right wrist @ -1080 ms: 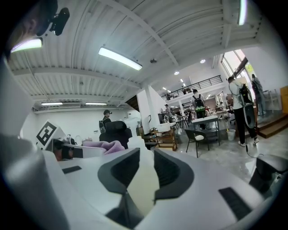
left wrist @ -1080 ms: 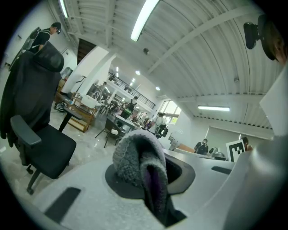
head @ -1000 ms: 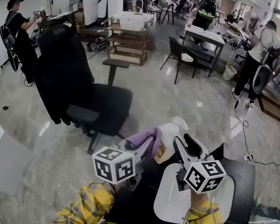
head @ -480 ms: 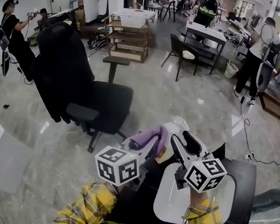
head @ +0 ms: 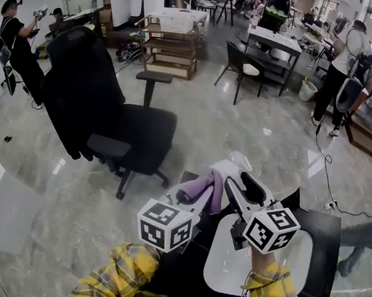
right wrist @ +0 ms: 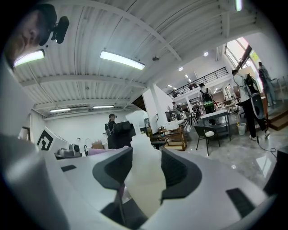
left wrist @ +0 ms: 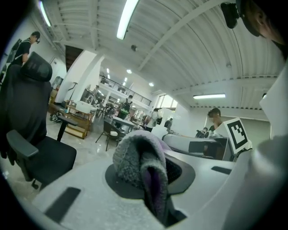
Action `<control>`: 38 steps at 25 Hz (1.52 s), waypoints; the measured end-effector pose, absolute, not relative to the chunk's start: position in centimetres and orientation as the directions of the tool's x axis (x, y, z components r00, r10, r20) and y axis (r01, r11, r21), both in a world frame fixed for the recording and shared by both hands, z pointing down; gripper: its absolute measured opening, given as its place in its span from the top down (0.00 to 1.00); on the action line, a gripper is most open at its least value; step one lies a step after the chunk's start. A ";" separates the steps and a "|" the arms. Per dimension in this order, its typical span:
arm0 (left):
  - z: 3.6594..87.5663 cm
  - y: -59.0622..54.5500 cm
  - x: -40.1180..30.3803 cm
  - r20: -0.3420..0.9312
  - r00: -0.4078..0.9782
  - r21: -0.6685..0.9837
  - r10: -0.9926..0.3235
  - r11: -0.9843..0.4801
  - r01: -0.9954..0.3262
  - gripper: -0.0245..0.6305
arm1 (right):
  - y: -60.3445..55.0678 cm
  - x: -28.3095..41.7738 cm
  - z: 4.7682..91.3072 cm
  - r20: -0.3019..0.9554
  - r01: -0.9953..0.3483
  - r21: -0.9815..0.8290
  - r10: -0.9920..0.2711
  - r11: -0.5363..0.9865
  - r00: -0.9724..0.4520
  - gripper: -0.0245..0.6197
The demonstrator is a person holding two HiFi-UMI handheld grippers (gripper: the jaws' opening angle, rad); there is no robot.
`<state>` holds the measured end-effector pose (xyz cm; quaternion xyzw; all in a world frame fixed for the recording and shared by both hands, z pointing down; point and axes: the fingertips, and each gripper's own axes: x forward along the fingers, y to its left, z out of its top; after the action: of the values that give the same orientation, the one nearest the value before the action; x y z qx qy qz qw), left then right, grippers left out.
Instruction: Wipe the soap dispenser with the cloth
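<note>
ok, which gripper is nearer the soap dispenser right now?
Right. The right gripper has the soap dispenser between its jaws, which have just been opening yet touch both its sides. The left gripper, shut on the cloth, sits just beside it.

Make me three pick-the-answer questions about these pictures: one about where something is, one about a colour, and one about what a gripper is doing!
1. Where is the cloth? A) in the left gripper's jaws B) on the floor C) on the black chair
2. What colour is the cloth? A) green B) purple C) orange
3. The right gripper's jaws are: A) empty B) shut flat together C) gripping the soap dispenser
Answers: 1 A, the left gripper view shows it pinched there. 2 B, its folds look purple. 3 C, the white soap dispenser sits between them, though those jaws have just been opening a little.
</note>
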<state>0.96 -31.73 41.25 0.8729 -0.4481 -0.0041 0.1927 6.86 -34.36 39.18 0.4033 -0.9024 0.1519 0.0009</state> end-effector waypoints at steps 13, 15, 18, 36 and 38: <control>44.1 -31.1 0.7 0.221 0.593 0.395 -0.775 -0.485 -0.780 0.89 | -34.4 6.8 39.0 0.114 -0.732 -0.276 -0.735 0.623 -0.669 0.70; 45.1 -30.9 1.2 0.240 0.594 0.402 -0.768 -0.478 -0.781 0.89 | -34.4 7.1 39.0 0.111 -0.733 -0.275 -0.736 0.622 -0.667 0.70; 46.4 -30.9 1.5 0.256 0.593 0.423 -0.764 -0.463 -0.779 0.89 | -34.4 7.2 39.0 0.109 -0.733 -0.275 -0.738 0.622 -0.666 0.70; 55.0 -31.7 0.4 0.405 0.547 0.475 -0.733 -0.342 -0.811 0.89 | -34.6 6.6 39.1 0.094 -0.732 -0.265 -0.739 0.627 -0.667 0.70; 55.8 -31.8 0.4 0.421 0.544 0.477 -0.725 -0.333 -0.813 0.89 | -34.7 6.6 39.1 0.094 -0.734 -0.266 -0.741 0.625 -0.665 0.70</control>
<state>0.36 -31.76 55.76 0.8139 -0.4726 0.0662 0.3315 6.59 -34.65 39.15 0.4090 -0.9013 0.1420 -0.0124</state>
